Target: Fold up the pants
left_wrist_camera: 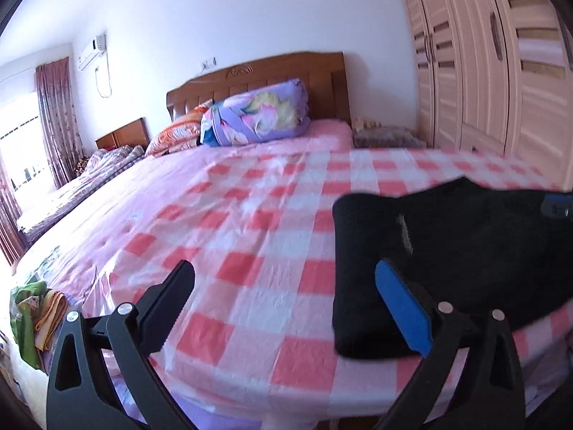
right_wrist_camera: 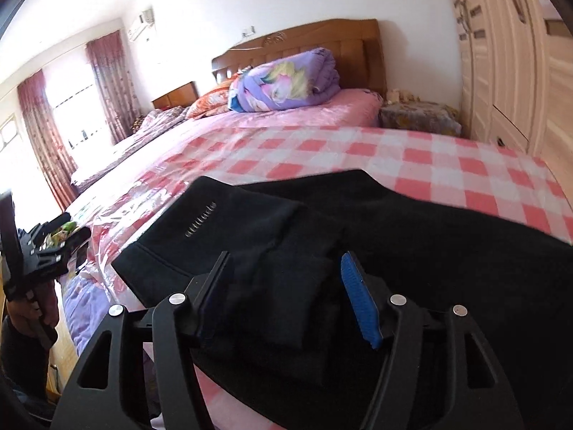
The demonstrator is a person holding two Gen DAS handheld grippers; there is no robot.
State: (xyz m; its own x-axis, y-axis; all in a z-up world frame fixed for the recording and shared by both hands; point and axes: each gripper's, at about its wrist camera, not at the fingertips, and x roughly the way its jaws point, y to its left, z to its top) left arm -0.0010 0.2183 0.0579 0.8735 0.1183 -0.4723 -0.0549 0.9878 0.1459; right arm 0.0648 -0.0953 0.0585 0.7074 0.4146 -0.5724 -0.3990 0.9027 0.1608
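Observation:
Black pants (left_wrist_camera: 447,251) lie folded in layers on the pink checked bed sheet (left_wrist_camera: 250,222), near the bed's front edge. My left gripper (left_wrist_camera: 286,286) is open and empty, just left of the pants' folded edge. My right gripper (right_wrist_camera: 283,279) is open, its fingers apart on either side of a folded layer of the pants (right_wrist_camera: 286,236), holding nothing. The left gripper also shows at the far left of the right wrist view (right_wrist_camera: 43,247).
A purple rolled quilt (left_wrist_camera: 258,114) and orange pillow (left_wrist_camera: 175,132) sit by the wooden headboard (left_wrist_camera: 286,75). A wardrobe (left_wrist_camera: 494,71) stands to the right. Green and orange cloths (left_wrist_camera: 32,315) lie beside the bed at the left. A covered nightstand (right_wrist_camera: 419,114) stands right of the bed.

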